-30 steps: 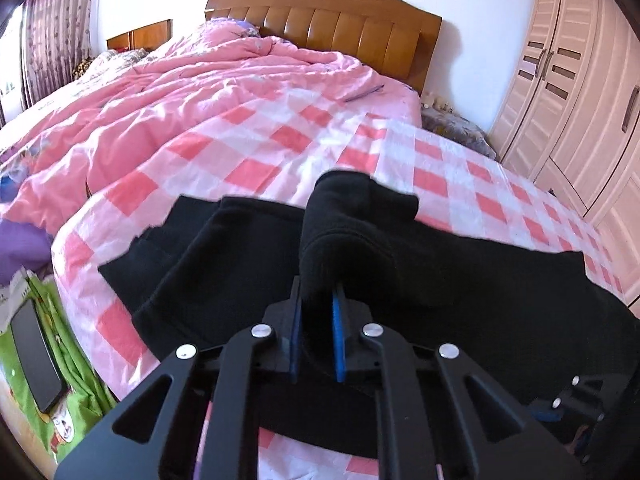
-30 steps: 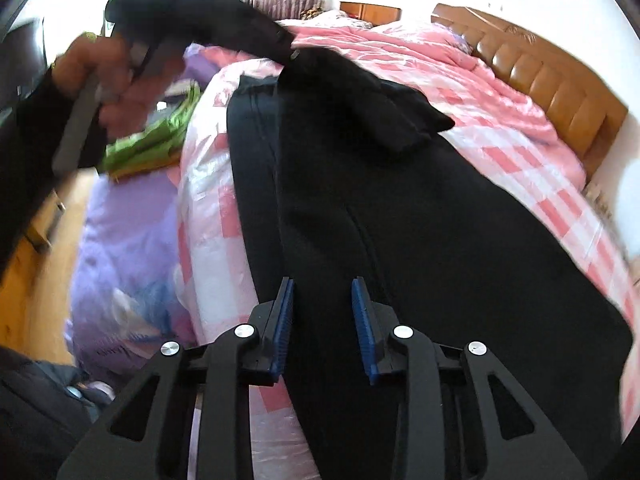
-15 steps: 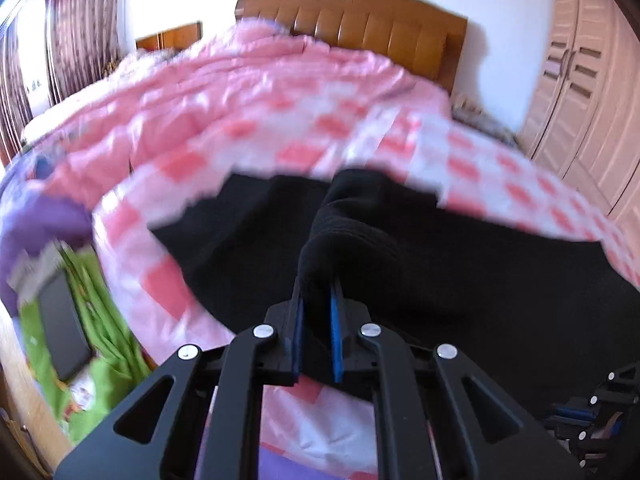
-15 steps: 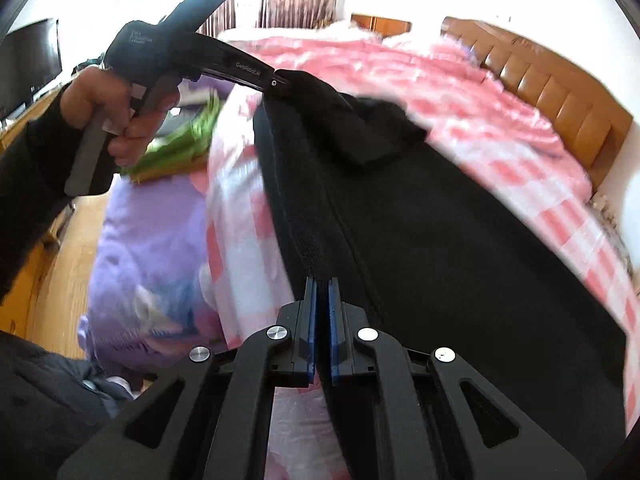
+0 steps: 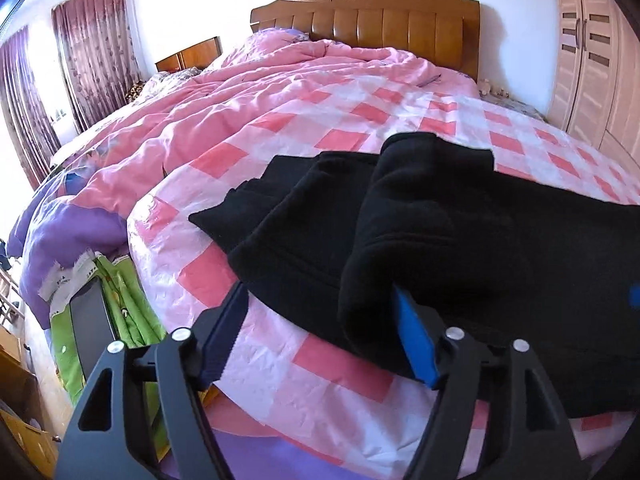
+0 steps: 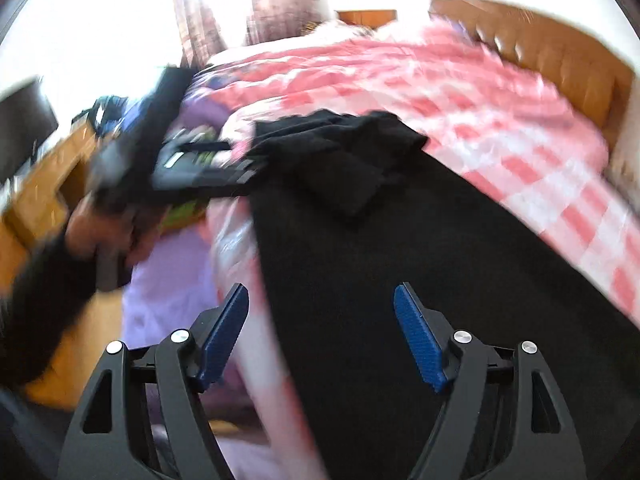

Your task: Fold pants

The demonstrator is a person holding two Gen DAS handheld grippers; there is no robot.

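We see the pants (image 5: 460,232) as matt black fleecy cloth, the checked sheet (image 5: 280,364) as crinkled and faintly shiny, the headboard (image 5: 384,16) as glossy varnished wood, and the left gripper's fingers (image 5: 414,334) faced with ribbed blue pads.

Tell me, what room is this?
It looks like a bedroom. There's a big bed with a wooden headboard and a pink checked quilt, a tall wardrobe beside it, and black pants spread on the bed.
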